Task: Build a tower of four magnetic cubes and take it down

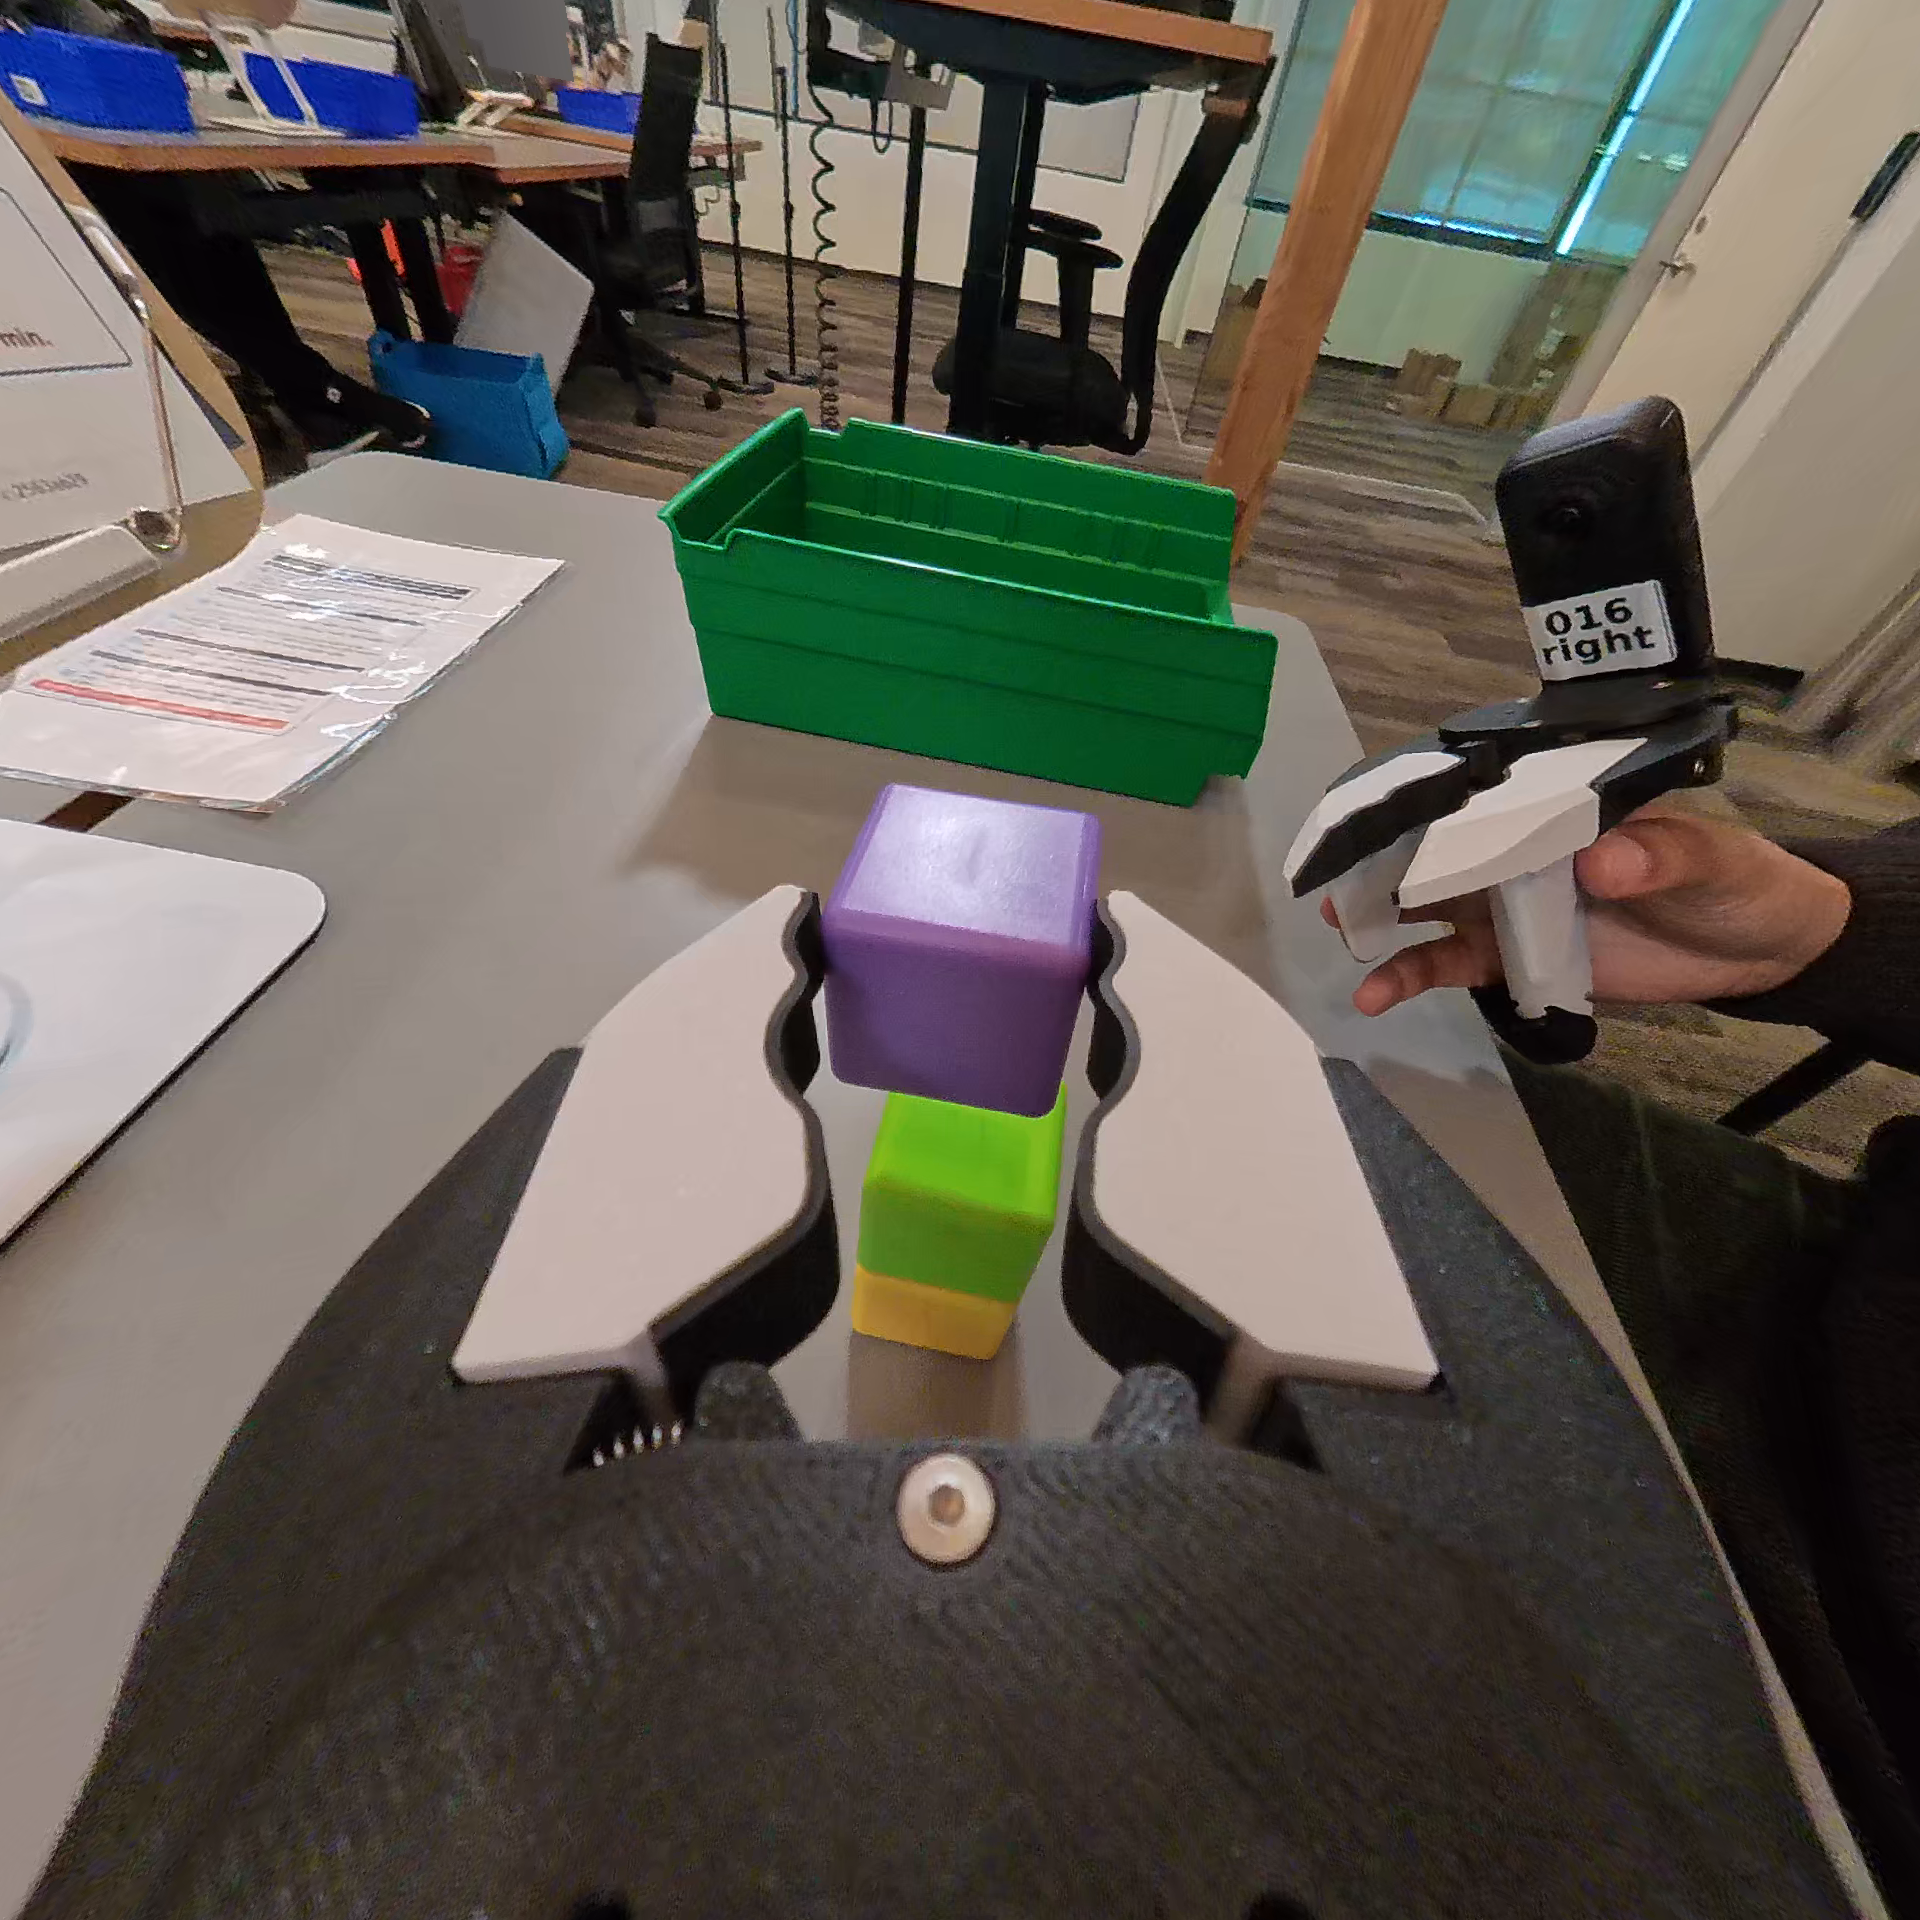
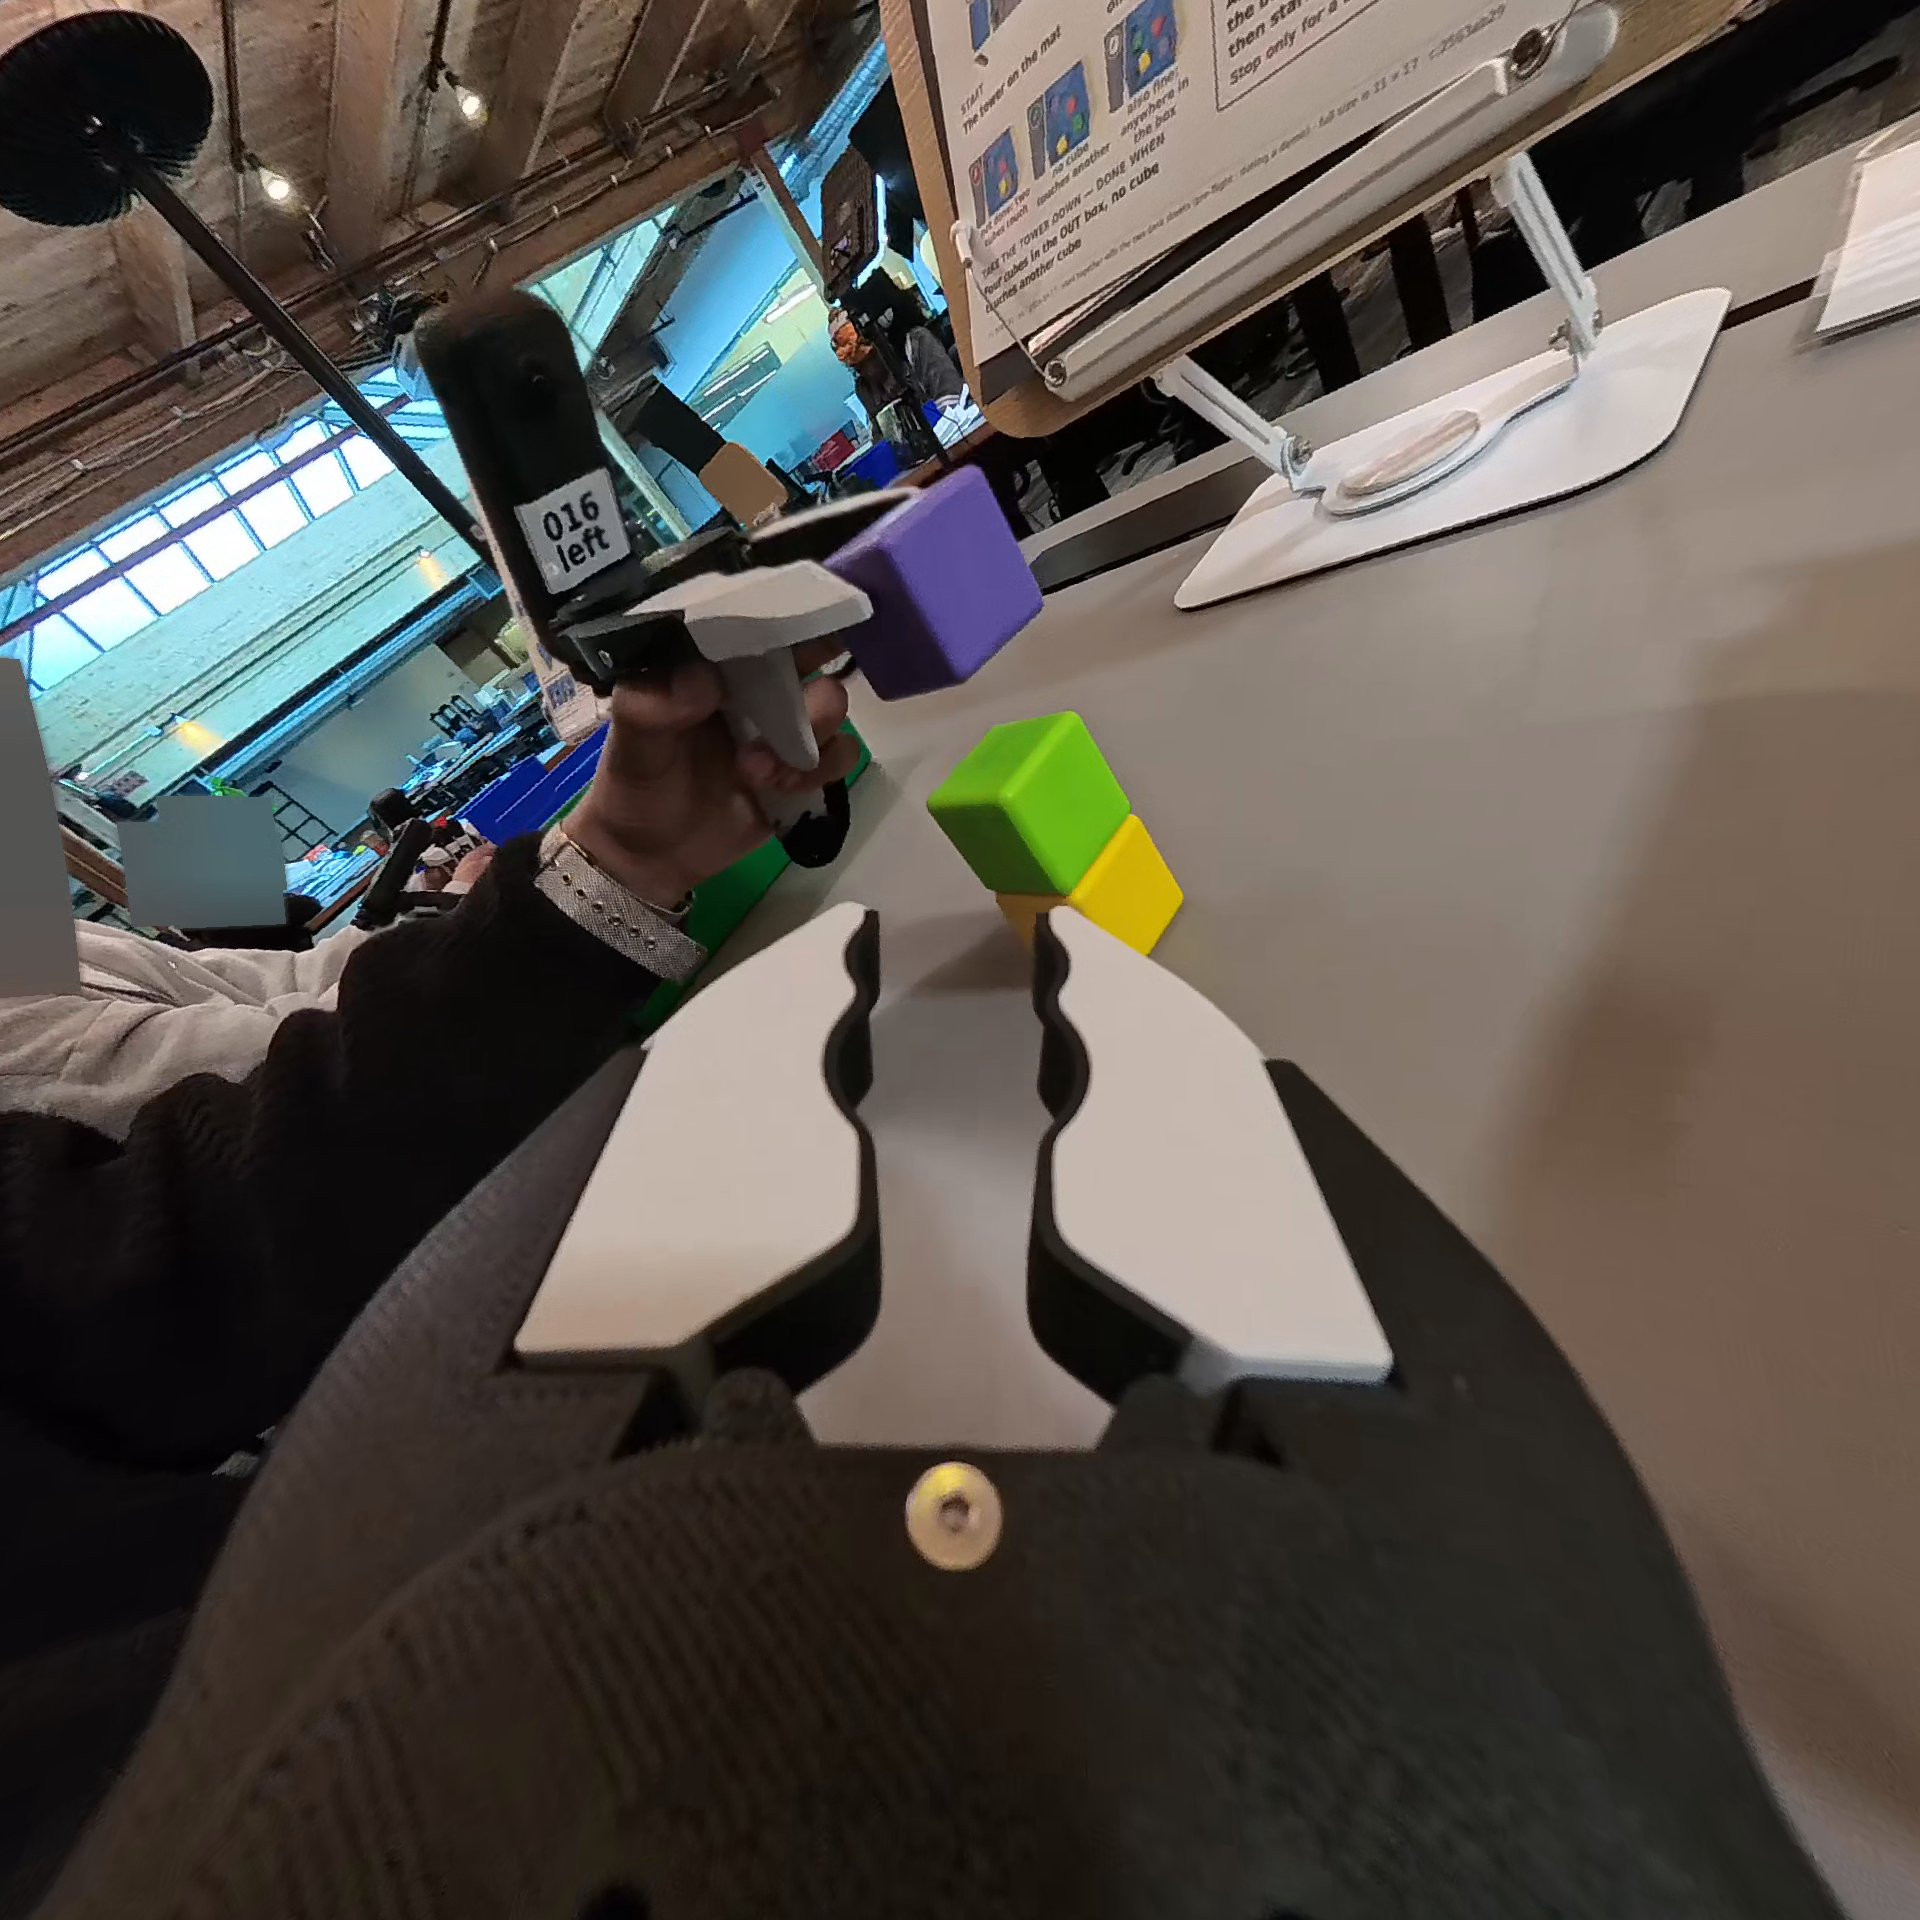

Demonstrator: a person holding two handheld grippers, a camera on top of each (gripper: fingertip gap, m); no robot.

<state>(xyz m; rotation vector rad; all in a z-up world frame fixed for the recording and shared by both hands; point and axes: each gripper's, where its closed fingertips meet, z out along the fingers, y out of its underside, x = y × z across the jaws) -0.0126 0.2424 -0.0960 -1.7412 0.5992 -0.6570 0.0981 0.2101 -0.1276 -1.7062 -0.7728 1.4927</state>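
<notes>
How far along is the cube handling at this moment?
Done: nothing clearly; the green bin shows no cube inside, though its floor is partly hidden. In hand: the left claw is shut on the purple cube, held in the air clear of the lime cube. Left: the lime cube sits on the yellow cube on the table; the right claw is open and empty.

Green bin [image 2: 727,894] mostly hidden behind sleeve [image 2: 416,1039]

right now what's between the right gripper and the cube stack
Nothing: in the right wrist view, bare grey table runs from the open right gripper to the green cube on the yellow cube.
</notes>
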